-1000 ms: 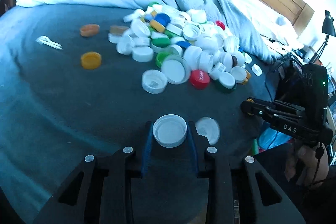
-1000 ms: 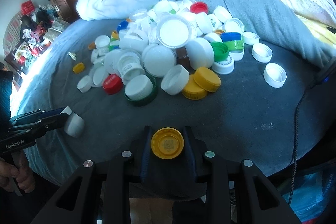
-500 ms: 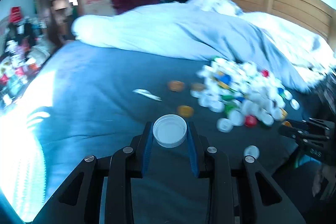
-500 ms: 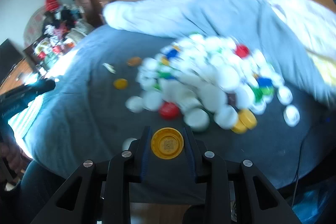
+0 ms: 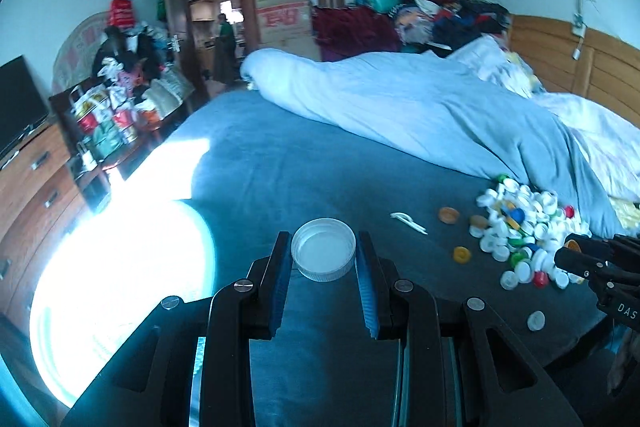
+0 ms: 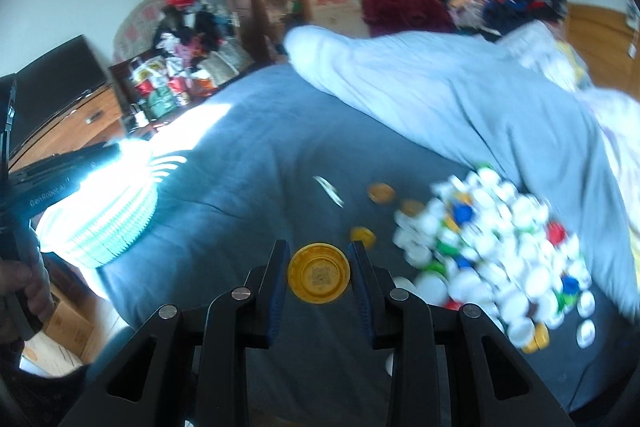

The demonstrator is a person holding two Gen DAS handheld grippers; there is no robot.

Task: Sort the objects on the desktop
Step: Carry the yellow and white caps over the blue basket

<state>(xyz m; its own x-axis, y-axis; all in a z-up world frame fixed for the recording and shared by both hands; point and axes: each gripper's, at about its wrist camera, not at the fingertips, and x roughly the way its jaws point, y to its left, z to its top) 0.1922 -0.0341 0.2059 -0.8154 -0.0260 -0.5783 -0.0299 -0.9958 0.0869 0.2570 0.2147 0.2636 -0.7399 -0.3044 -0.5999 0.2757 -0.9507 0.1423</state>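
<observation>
The left gripper (image 5: 323, 263) is clamped on one round white ribbed plastic cap (image 5: 323, 249), open side up, and the right gripper (image 6: 319, 273) is clamped on one round yellow plastic cap (image 6: 319, 272) with a printed code inside. Both caps sit low in the centre of their frames, above the dark blue bedspread (image 5: 280, 167). The likely drop point, a green-and-white ribbed basket (image 6: 104, 219) washed out by sunlight, lies at the left of both frames. It sits just beside the left gripper's fingers but well across the frame from the right gripper, so the left hand looks nearer to it. The heap of mixed plastic caps (image 6: 500, 247) lies to the right of both grippers, too many and too blurred to count. Three single orange or yellow caps and one small white plastic strip (image 5: 408, 223) lie apart between heap and basket.
</observation>
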